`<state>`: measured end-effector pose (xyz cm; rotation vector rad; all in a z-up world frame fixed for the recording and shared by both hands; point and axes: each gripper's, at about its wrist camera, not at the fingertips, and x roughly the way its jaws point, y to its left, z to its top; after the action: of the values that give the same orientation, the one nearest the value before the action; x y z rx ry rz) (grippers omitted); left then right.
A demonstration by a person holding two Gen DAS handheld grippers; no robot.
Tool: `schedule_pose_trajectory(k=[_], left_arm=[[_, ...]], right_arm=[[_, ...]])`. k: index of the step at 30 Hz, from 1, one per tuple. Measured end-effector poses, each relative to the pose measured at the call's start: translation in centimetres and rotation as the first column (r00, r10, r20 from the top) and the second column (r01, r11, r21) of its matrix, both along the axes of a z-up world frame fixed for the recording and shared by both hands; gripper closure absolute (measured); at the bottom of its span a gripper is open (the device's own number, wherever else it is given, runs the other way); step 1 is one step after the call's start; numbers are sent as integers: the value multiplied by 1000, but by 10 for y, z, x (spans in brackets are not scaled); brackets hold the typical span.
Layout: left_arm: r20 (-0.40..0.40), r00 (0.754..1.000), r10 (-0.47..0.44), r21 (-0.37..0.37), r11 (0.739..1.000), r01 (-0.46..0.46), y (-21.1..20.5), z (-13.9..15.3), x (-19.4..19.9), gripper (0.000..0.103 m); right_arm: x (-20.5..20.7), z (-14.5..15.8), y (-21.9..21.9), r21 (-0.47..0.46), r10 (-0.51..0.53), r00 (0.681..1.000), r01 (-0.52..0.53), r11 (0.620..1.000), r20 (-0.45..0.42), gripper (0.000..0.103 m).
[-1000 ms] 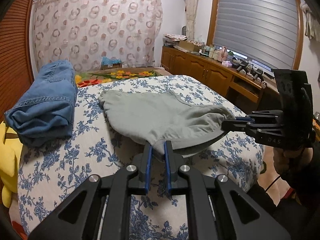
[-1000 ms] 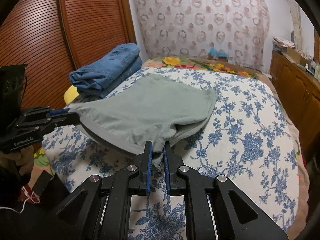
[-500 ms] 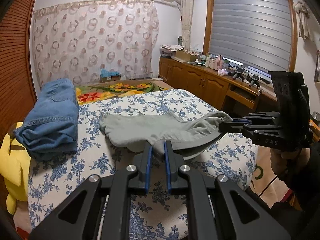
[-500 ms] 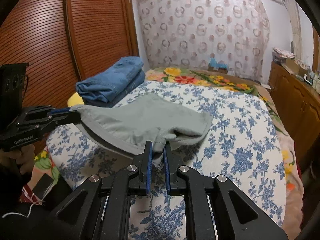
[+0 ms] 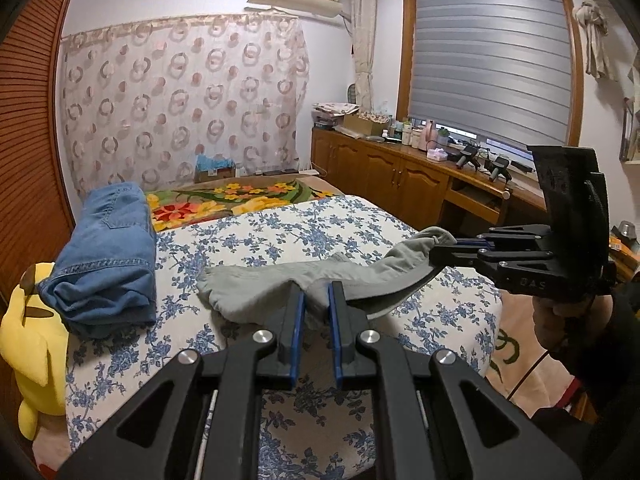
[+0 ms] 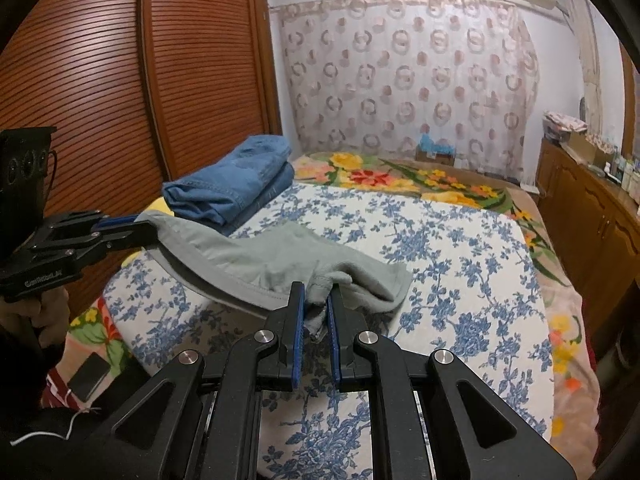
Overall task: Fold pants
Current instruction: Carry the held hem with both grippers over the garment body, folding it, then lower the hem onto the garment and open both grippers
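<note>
Both tongs point(image 5: 314, 296) point(image 6: 316, 300) pinch soft grey pants point(image 6: 248, 258), sagging between.

Yellow plush toy point(image 5: 28, 344) mostly hidden behind bed point(image 5: 280, 232).

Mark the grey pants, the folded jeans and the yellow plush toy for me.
grey pants point(image 6: 280, 256): right wrist view, on the flat middle panel.
folded jeans point(image 5: 108, 248): left wrist view, on the top layer.
yellow plush toy point(image 5: 28, 340): left wrist view, on its face.
</note>
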<state>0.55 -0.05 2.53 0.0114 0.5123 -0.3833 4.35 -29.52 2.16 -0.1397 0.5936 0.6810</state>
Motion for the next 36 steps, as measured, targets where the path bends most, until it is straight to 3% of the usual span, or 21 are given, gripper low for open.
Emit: schedule_pose_trajectory(k=[8, 23, 36], left_arm=[[-76, 997, 12, -9, 1000, -13, 4, -26, 22, 94], [-86, 995, 46, -24, 999, -48, 15, -35, 86, 94], [-163, 985, 64, 0, 998, -65, 21, -64, 130, 94]], right_arm=[[18, -25, 5, -27, -4, 999, 2, 1000, -52, 95], [78, -34, 22, -33, -10, 998, 8, 999, -63, 95], [125, -61, 32, -51, -5, 991, -1, 999, -131, 95]])
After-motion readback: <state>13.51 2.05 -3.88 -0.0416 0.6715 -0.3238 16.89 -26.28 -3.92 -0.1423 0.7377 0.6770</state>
